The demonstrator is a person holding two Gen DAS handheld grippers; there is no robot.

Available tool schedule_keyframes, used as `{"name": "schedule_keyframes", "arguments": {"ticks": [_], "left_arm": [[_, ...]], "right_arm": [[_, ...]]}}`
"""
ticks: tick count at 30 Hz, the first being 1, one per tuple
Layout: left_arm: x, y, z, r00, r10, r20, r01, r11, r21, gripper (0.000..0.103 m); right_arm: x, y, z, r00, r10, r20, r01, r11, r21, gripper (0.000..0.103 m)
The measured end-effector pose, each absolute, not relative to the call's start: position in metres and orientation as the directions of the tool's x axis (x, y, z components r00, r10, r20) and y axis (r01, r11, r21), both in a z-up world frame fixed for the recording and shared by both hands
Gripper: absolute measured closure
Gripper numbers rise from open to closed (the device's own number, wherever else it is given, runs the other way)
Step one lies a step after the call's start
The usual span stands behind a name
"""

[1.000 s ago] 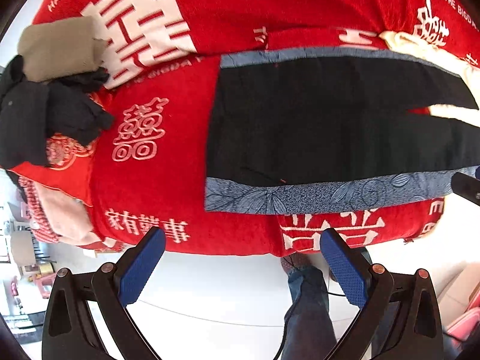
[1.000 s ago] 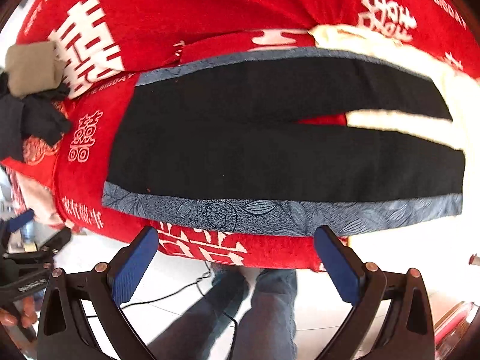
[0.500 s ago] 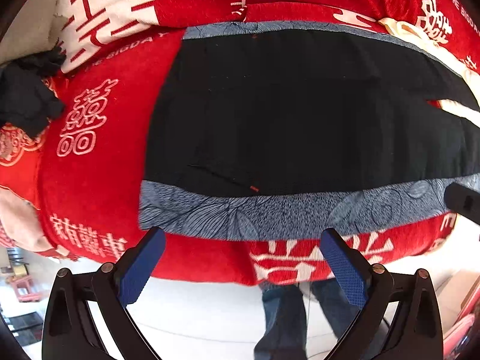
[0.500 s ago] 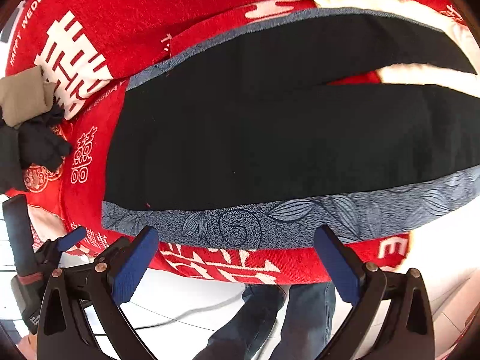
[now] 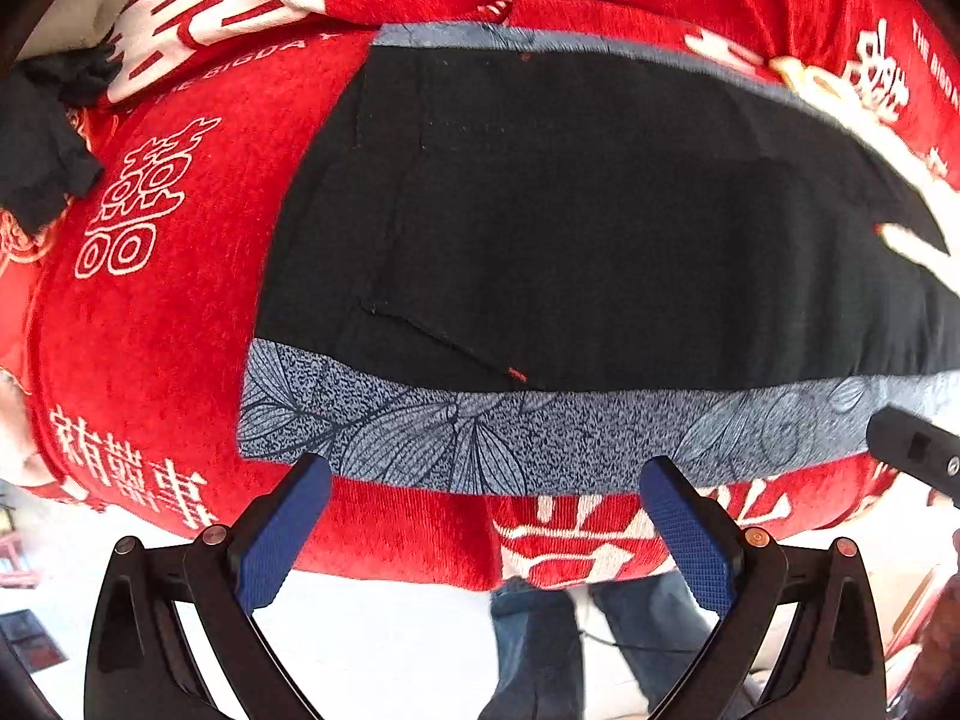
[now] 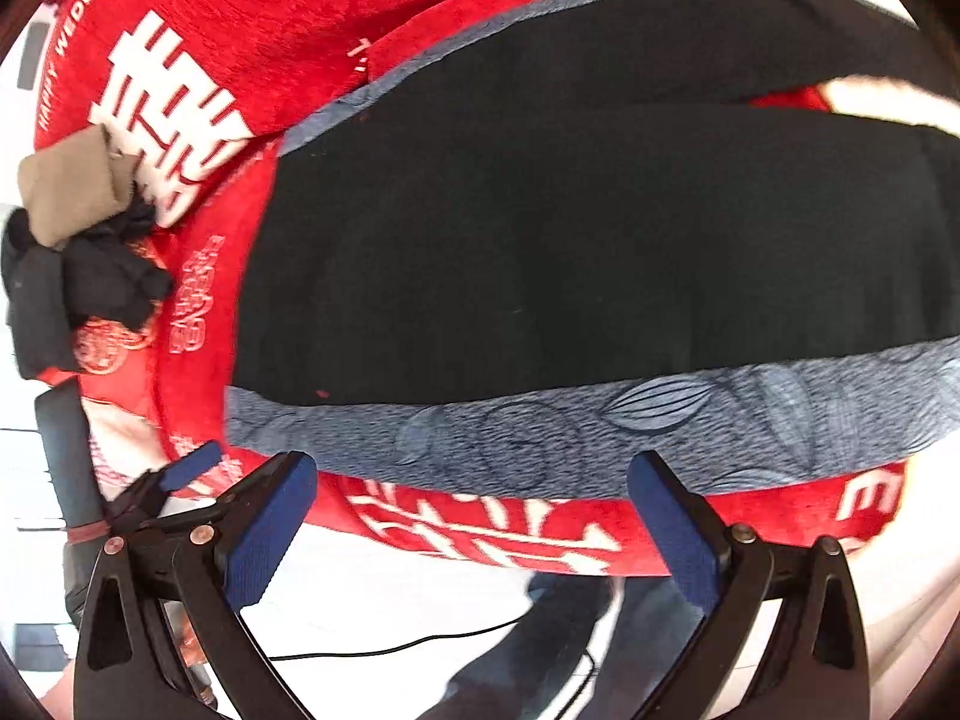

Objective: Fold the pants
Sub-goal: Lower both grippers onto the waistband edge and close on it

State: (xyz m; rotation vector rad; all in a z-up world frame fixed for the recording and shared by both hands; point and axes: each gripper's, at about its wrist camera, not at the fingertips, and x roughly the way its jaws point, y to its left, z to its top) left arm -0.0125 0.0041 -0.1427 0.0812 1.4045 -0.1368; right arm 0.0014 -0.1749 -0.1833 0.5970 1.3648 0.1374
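Note:
Black pants with a grey leaf-patterned side stripe lie flat on a red blanket, waist to the left, legs running right. My left gripper hovers open just below the stripe near the waist end, nothing between its blue pads. My right gripper is open too, close above the near stripe further along the leg. The tip of the right gripper shows at the right edge of the left wrist view. The left gripper shows at the lower left of the right wrist view.
Dark crumpled garments and a folded tan cloth lie at the blanket's left end. A cream cloth lies under the pant legs at the right. A person's jeans-clad legs stand on the white floor below the blanket's edge.
Both grippers have moved in closer to the near striped edge of the pants, which now fill more of each view. Both stayed open.

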Motion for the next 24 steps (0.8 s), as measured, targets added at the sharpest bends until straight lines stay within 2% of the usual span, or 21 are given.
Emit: {"name": "schedule_keyframes", "arguments": {"ticks": [4, 5, 6, 8, 10, 16, 21, 22, 23, 24], "left_arm": [[-0.009, 0.037, -0.143, 0.172, -0.242, -0.955, 0.039, 0.97, -0.238, 0.0], [-0.009, 0.045, -0.145, 0.171, -0.272, -0.947, 0.013, 0.962, -0.274, 0.0], [-0.009, 0.053, -0.148, 0.172, -0.292, -0.941, -0.01, 0.954, -0.298, 0.0], [-0.011, 0.068, -0.153, 0.182, -0.333, -0.925, -0.051, 0.936, -0.347, 0.0], [-0.011, 0.08, -0.16, 0.184, -0.365, -0.913, -0.088, 0.919, -0.385, 0.005], [-0.02, 0.1, -0.189, 0.165, -0.434, -0.886, -0.194, 0.866, -0.461, 0.005], [-0.024, 0.097, -0.202, 0.141, -0.455, -0.879, -0.236, 0.847, -0.476, 0.005], [-0.024, 0.095, -0.205, 0.132, -0.459, -0.879, -0.244, 0.844, -0.477, 0.005], [-0.023, 0.094, -0.206, 0.124, -0.461, -0.879, -0.256, 0.841, -0.477, 0.005], [-0.022, 0.093, -0.206, 0.121, -0.467, -0.876, -0.27, 0.834, -0.482, 0.005]], "right_arm": [[-0.004, -0.169, -0.189, 0.228, 0.605, -0.762, 0.226, 0.729, 0.646, 0.003], [-0.005, -0.166, -0.194, 0.221, 0.638, -0.738, 0.23, 0.701, 0.675, 0.013], [-0.007, -0.163, -0.201, 0.211, 0.659, -0.722, 0.244, 0.68, 0.692, 0.033], [-0.012, -0.158, -0.222, 0.184, 0.706, -0.684, 0.287, 0.627, 0.724, 0.044], [-0.019, -0.154, -0.241, 0.189, 0.735, -0.652, 0.328, 0.578, 0.747, 0.044], [-0.023, -0.14, -0.279, 0.211, 0.746, -0.632, 0.335, 0.553, 0.763, 0.044], [-0.017, -0.144, -0.289, 0.313, 0.772, -0.553, 0.406, 0.418, 0.813, 0.044], [-0.016, -0.145, -0.29, 0.321, 0.774, -0.546, 0.424, 0.398, 0.814, 0.056], [-0.014, -0.144, -0.29, 0.337, 0.778, -0.53, 0.428, 0.375, 0.822, 0.085], [-0.012, -0.144, -0.288, 0.339, 0.779, -0.527, 0.426, 0.372, 0.824, 0.096]]}}
